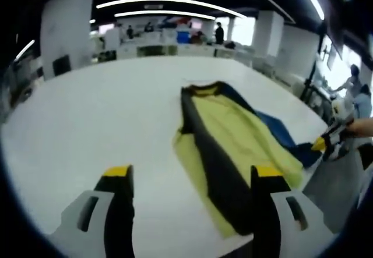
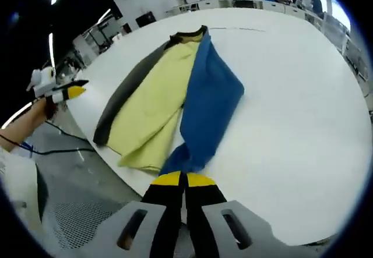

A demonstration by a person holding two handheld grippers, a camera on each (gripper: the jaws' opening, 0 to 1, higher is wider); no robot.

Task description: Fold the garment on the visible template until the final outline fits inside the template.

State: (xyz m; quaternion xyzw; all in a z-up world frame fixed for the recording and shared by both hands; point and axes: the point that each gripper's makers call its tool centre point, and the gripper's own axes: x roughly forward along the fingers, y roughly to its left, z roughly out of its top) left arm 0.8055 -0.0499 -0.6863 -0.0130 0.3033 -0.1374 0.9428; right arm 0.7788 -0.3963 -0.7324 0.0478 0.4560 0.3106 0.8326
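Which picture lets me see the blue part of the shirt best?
The right gripper view: the blue part lies spread across the shirt, down to the right gripper pinching it. The left gripper view shows it as a thin strip at the shirt's far edge.

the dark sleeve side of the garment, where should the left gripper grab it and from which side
The left gripper, open, could best pinch the garment on its dark sleeve strip, near the table edge. Come from that edge: the strip lies flat along it, while the right gripper holds the blue sleeve's end.
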